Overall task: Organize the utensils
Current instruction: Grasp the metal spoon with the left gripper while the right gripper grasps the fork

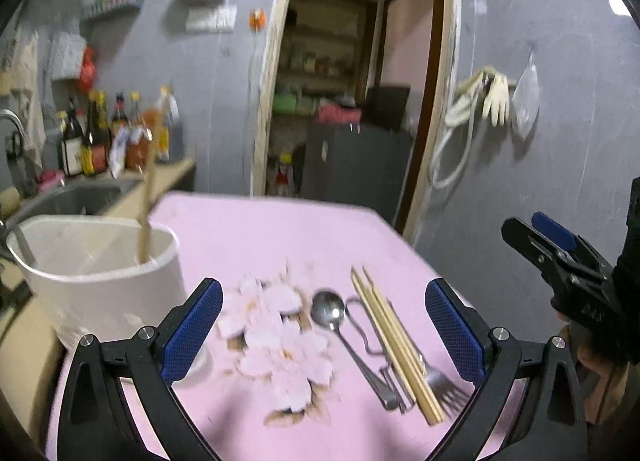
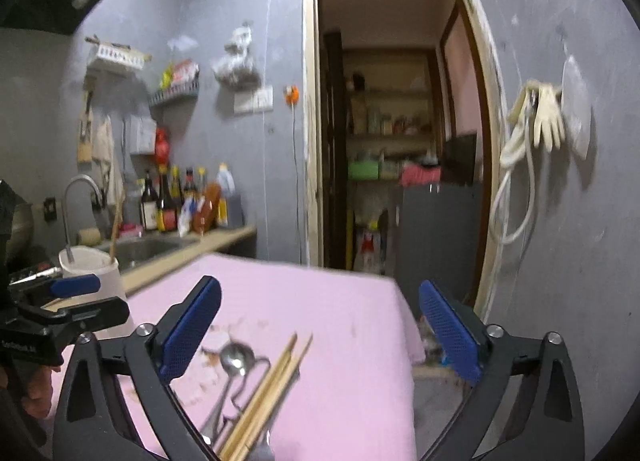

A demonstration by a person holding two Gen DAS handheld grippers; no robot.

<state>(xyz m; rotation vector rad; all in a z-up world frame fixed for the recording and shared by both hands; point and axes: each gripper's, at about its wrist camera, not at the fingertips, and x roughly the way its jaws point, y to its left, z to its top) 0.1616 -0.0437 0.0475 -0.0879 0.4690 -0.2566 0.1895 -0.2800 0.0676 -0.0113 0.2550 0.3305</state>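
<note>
Between the left tongs [image 1: 324, 325] lie spoon [image 1: 328, 311] and chopsticks [image 1: 394, 341].

Dim kitchen with grey walls [image 2: 248, 21], a steel sink [image 1: 76, 195] beside sauce bottles [image 1: 96, 137], and an open wooden-framed doorway [image 2: 400, 121] onto pantry shelves [image 2: 388, 121].

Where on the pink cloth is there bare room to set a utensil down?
Free: the far stretch of the pink tablecloth, beyond the spoon and chopsticks, right of the white holder. Crowded: the near right, where spoon, fork and chopsticks lie together.
</note>
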